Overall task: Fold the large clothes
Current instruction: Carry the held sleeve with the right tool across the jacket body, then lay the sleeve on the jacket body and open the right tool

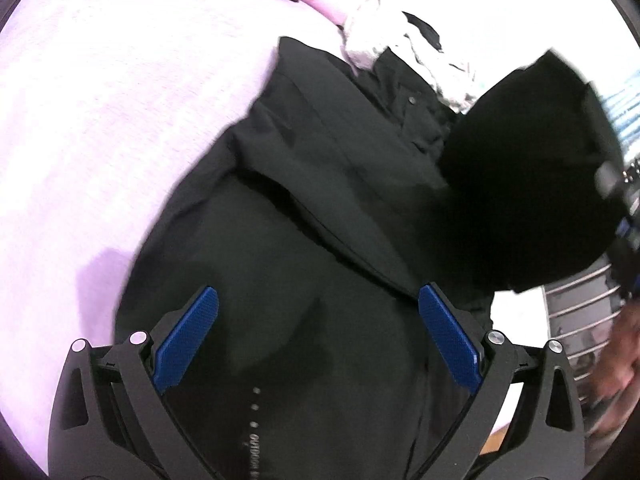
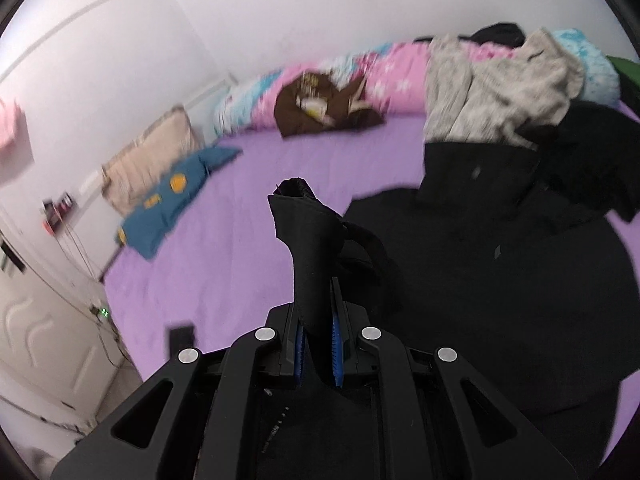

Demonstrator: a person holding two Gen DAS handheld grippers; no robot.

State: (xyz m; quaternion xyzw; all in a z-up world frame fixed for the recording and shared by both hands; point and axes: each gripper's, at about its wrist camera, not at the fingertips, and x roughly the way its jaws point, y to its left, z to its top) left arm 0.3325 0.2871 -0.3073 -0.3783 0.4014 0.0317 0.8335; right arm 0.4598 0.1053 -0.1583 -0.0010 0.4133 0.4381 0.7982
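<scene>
A large black jacket (image 1: 320, 208) lies spread on the purple bed sheet (image 1: 100, 120). My left gripper (image 1: 318, 304) hovers over its lower part, jaws wide apart, blue pads (image 1: 188, 340) bare and nothing between them. In the right wrist view the same black jacket (image 2: 500, 264) covers the right side of the purple sheet (image 2: 240, 240). My right gripper (image 2: 318, 344) is shut on a black cuff of the jacket (image 2: 308, 240), which sticks up out of the jaws. At the right edge of the left wrist view a dark fold of the jacket (image 1: 532, 184) hangs lifted beside a blurred hand (image 1: 616, 368).
A grey-white garment (image 2: 492, 92), a brown garment (image 2: 320, 112) and a pink and blue quilt (image 2: 392, 68) lie along the far side of the bed. A blue garment (image 2: 172, 204) and a beige pillow (image 2: 152, 152) sit at the left. A white door (image 2: 44, 344) stands at the lower left.
</scene>
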